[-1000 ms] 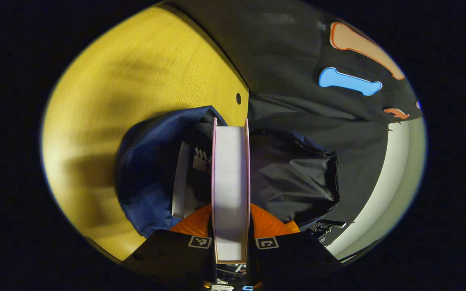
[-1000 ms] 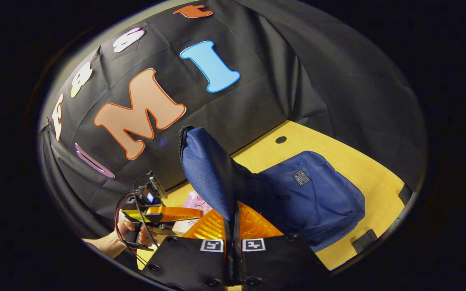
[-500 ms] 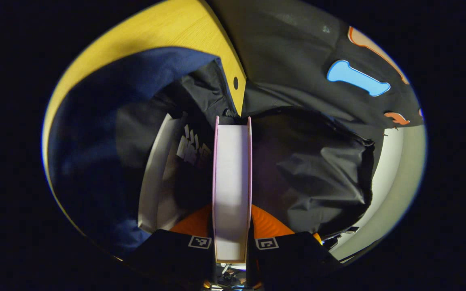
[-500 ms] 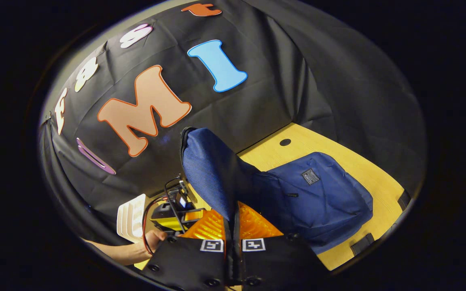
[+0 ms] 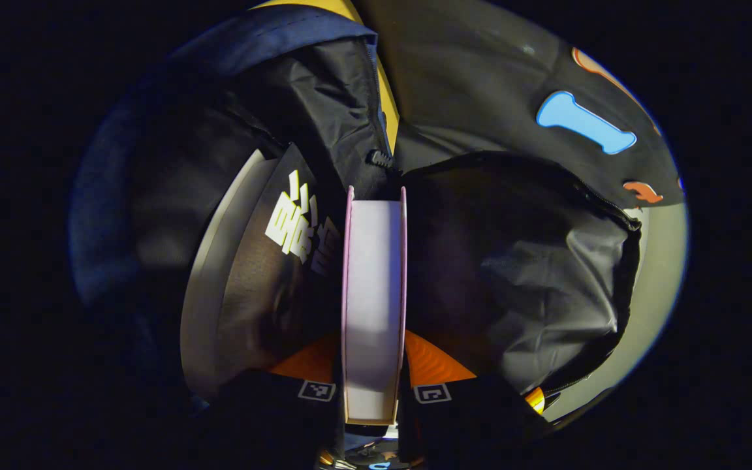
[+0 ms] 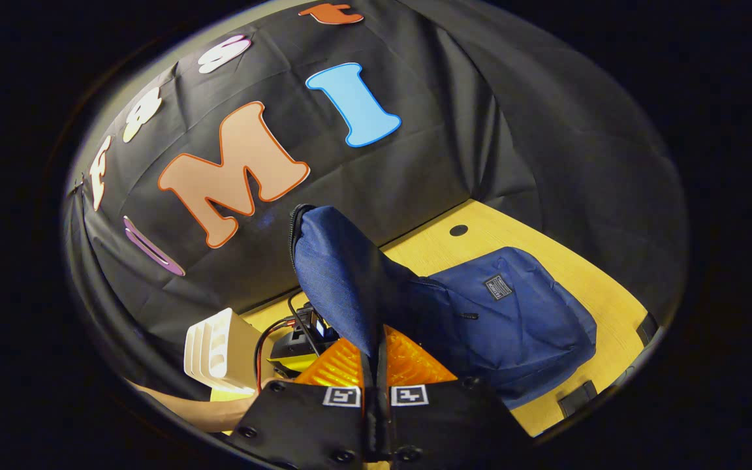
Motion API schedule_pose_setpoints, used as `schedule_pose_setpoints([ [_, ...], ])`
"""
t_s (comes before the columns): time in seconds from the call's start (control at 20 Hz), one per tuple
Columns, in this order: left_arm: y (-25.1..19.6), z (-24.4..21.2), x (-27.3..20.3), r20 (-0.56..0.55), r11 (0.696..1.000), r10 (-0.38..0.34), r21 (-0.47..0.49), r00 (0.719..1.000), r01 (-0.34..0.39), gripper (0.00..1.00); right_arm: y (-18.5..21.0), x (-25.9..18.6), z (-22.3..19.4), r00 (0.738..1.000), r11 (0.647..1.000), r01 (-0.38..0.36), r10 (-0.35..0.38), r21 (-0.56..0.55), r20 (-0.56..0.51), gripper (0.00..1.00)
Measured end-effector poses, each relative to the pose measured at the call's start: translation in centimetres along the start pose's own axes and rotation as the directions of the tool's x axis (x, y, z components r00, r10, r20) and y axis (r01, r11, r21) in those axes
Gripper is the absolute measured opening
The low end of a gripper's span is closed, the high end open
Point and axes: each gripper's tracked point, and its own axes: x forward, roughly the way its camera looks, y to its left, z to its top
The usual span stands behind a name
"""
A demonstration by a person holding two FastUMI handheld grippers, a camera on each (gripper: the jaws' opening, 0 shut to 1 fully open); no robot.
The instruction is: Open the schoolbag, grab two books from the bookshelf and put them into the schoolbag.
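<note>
Pressing from both sides, the two fingers of the left gripper hold a pink book by its covers, with the white page edge turned toward the camera. This book stands straight ahead of the gripper and its far end is already inside the open mouth of the schoolbag. Just to the left of the held book, a dark book with pale printed marks on its cover lies inside the bag, and its pages show as a light band on its left side. Black lining of the bag is on both sides of the gripper, and beyond it is the blue outer cloth at the upper left. A thin strip of yellow table shows behind the bag.

In the right gripper view, the right gripper has its fingers closed narrowly on the blue flap of the schoolbag, which rises upright ahead of it. The body of the bag lies to the right on the table. To the left and lower, the left gripper shows with its red cable, and a white bookshelf stands farther left.
</note>
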Motion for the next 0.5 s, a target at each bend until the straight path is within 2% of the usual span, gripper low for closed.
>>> schedule_pose_setpoints([
  [0.15, -0.2, 1.2, -0.4, 0.056, 0.999, 0.025, 0.023, 0.998, -0.027, 0.35, -0.2, -0.1, 0.1, 1.0, 1.0, 0.005, -0.005, 0.007, 0.001, 0.03],
  [0.2, -0.6, 1.5, -0.7, 0.066, 0.999, 0.021, 0.026, 0.998, -0.023, 0.39, -0.2, -0.1, 0.1, 1.0, 1.0, 0.004, -0.004, 0.015, 0.0, 0.03],
  [0.35, -1.4, 2.2, -2.0, 0.103, 0.997, 0.034, 0.065, 0.994, -0.041, 0.71, -0.4, -0.3, 0.1, 1.0, 1.0, 0.007, -0.007, 0.02, 0.001, 0.03],
  [0.45, -1.7, 2.3, -2.9, 0.106, 0.993, 0.048, 0.102, 0.993, -0.059, 0.88, -0.4, -0.5, 0.1, 1.0, 1.0, 0.007, -0.007, 0.021, 0.001, 0.03],
  [0.5, -1.7, 2.2, -3.4, 0.101, 0.99, 0.061, 0.119, 0.993, -0.073, 0.89, -0.5, -0.5, 0.2, 1.0, 1.0, 0.007, -0.007, 0.022, 0.002, 0.03],
])
